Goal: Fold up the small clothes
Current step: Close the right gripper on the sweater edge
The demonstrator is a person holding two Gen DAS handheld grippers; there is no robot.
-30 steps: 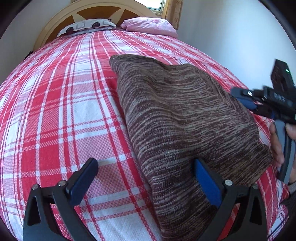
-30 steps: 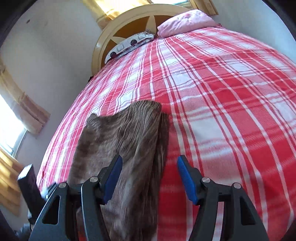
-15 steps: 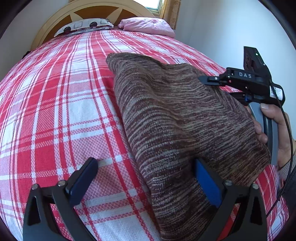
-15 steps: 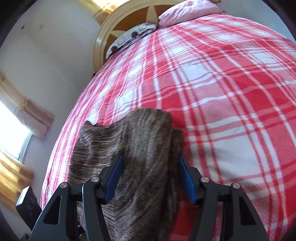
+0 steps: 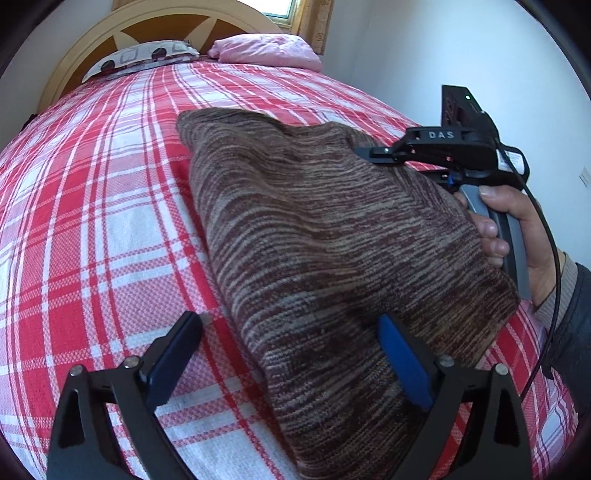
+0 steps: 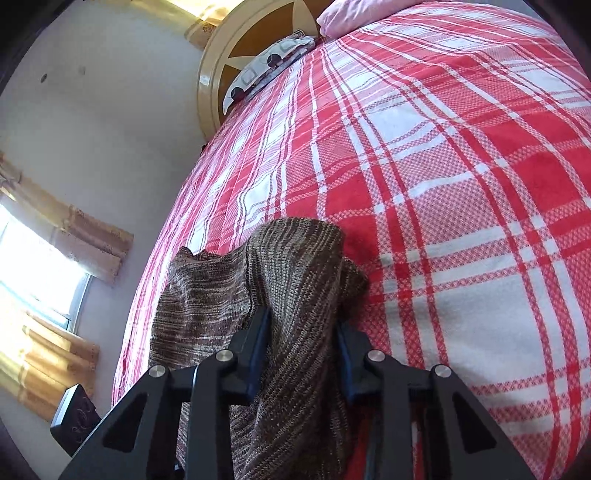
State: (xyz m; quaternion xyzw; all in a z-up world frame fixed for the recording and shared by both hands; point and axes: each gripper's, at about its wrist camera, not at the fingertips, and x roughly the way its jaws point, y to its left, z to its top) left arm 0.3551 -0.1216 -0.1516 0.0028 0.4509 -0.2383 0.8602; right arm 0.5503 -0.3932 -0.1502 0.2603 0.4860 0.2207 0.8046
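A brown striped knit garment (image 5: 325, 251) lies folded lengthwise on the red plaid bedspread (image 5: 96, 206). My left gripper (image 5: 291, 350) is open over its near edge, its right pad (image 5: 402, 365) on the cloth and its left pad on the bedspread. My right gripper (image 6: 301, 343) is shut on a raised fold of the garment (image 6: 295, 273). In the left wrist view the right gripper's body (image 5: 443, 147) shows at the garment's right edge, its fingertips hidden by the cloth.
A wooden headboard (image 5: 155, 22) with a patterned pillow (image 5: 144, 55) and a pink pillow (image 5: 266, 51) is at the far end. A white wall (image 5: 443, 48) runs along the bed's right side. A curtained window (image 6: 40, 266) is on the left.
My right gripper has moved onto the garment's right edge and its jaws have shut on a fold, lifting it. My left gripper has stayed in place and open.
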